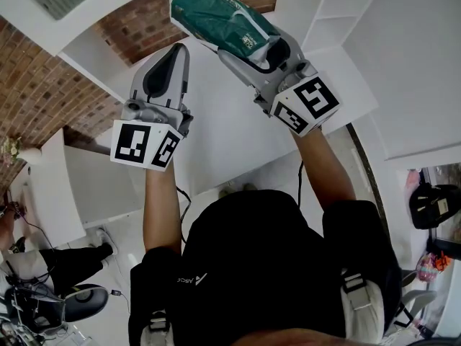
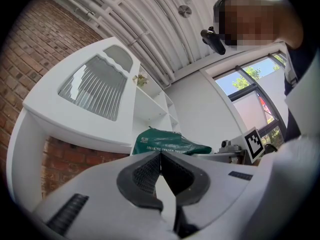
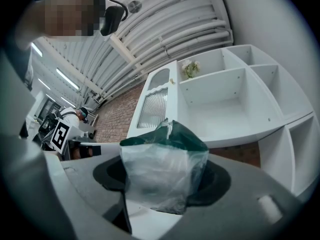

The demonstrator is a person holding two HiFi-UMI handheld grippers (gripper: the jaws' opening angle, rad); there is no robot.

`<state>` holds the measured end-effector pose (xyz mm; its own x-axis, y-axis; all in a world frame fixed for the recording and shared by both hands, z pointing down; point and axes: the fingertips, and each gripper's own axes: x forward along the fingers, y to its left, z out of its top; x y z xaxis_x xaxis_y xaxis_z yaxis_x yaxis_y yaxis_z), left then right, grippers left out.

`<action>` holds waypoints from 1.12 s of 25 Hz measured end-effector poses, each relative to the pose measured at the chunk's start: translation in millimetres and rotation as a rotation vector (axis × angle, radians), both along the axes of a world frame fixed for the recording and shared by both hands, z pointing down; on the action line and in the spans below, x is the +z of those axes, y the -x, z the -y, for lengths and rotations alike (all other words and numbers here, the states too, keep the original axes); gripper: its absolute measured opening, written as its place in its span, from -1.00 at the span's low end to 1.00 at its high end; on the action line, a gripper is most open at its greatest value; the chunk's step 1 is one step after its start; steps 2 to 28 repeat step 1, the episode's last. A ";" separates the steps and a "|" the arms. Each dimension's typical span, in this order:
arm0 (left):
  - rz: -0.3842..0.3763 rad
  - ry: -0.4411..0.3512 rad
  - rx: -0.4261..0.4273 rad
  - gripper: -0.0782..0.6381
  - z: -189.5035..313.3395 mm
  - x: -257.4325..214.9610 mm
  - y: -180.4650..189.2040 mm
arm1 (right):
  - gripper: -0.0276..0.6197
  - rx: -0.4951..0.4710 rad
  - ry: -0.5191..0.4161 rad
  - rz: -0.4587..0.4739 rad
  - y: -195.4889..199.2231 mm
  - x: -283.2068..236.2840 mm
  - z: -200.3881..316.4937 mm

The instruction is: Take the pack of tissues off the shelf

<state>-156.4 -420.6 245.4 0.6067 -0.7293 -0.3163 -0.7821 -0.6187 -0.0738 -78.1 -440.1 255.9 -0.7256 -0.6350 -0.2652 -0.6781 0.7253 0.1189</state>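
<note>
Brick wall (image 1: 43,85) and white shelving (image 3: 240,104) framed the green pack of tissues (image 3: 162,171), which was clear of the shelf, raised in the air and clamped at one end between the pads of the right claw (image 3: 162,181). Beside it, the left claw (image 2: 160,156) was shut on nothing, its jaws meeting tip to tip.

The hold looked slight. The pads pinched soft, glossy wrapping near one end, and most of the pack's length reached past them. A quick swing or tilt could probably let the wrap slide or the pack sag out and drop.

Only the head view showed how far the pack stuck out beyond the claw. Only the right gripper view showed the bare shelf compartments behind it, with a small plant (image 3: 190,68) in an upper one. The left gripper view alone caught the pack's printed side.
</note>
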 end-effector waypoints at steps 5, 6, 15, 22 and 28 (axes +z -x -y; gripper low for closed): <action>0.000 0.000 0.000 -0.78 0.1 -0.2 0.0 | 0.05 0.000 0.001 0.000 -0.1 0.0 0.1; 0.000 0.000 0.000 -0.78 0.1 -0.2 0.0 | 0.05 0.000 0.001 0.000 -0.1 0.0 0.1; 0.000 0.000 0.000 -0.78 0.1 -0.2 0.0 | 0.05 0.000 0.001 0.000 -0.1 0.0 0.1; 0.000 0.000 0.000 -0.78 0.1 -0.2 0.0 | 0.05 0.000 0.001 0.000 -0.1 0.0 0.1; 0.000 0.000 0.000 -0.78 0.1 -0.2 0.0 | 0.05 0.000 0.001 0.000 -0.1 0.0 0.1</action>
